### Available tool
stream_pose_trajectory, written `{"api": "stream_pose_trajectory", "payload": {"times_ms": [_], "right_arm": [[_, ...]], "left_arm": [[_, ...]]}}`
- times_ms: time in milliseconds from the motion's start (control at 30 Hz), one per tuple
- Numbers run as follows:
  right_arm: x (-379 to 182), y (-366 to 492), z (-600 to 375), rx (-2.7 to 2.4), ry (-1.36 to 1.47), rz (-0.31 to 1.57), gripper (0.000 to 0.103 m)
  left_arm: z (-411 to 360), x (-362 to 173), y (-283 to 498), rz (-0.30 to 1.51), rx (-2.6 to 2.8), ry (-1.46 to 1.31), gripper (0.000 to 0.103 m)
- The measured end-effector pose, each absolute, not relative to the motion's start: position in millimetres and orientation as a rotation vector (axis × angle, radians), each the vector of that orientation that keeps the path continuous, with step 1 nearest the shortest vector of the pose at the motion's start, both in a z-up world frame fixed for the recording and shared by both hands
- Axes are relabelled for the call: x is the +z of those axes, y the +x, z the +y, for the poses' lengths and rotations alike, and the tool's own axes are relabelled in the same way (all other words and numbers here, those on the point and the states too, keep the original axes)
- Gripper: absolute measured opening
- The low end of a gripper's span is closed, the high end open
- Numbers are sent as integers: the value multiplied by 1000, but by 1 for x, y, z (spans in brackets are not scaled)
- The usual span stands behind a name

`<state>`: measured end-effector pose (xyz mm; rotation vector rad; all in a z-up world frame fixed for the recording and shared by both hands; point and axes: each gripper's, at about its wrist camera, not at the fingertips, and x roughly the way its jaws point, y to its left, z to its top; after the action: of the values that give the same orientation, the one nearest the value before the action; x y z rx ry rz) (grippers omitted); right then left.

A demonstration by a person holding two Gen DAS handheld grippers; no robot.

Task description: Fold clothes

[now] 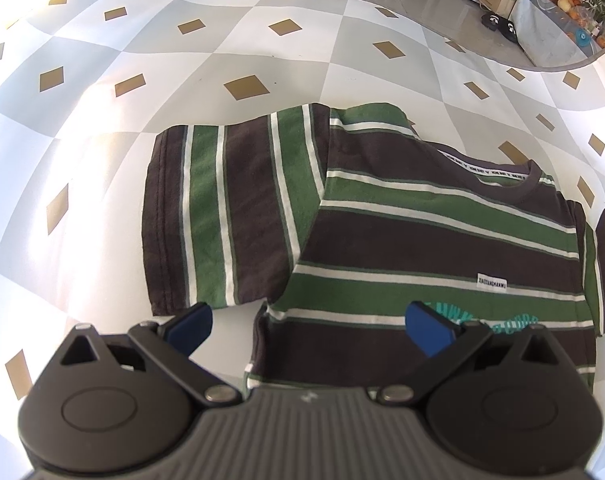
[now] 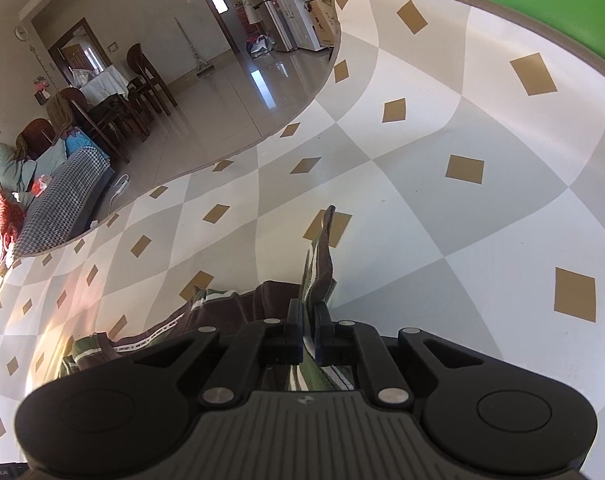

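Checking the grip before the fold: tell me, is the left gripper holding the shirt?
No, the left gripper stands open above the striped shirt.

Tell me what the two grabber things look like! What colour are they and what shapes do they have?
Both look alike. The left gripper has a grey ribbed body, two round black discs at the sides, black angled link bars with silver rivets, and blue pads on its fingertips. The right gripper has the same grey ribbed body with a tiny white mark, black discs and bars. No cables, hands or sleeves show.
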<state>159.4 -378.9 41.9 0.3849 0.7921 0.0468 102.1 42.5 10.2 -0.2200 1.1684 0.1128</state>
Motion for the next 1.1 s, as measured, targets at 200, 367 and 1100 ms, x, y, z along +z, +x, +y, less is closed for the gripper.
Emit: {"api": "stream_pose_trajectory", "payload": {"times_ms": [200, 367, 1100], "right_arm": [[50, 156, -338, 187, 356, 778, 6], [49, 152, -297, 341, 320, 793, 6], [-11, 161, -259, 318, -11, 995, 42]], "left_arm": [[43, 9, 103, 1172, 120, -223, 103], [42, 8, 102, 1174, 117, -217, 103], [49, 2, 102, 1194, 124, -231, 103]]}}
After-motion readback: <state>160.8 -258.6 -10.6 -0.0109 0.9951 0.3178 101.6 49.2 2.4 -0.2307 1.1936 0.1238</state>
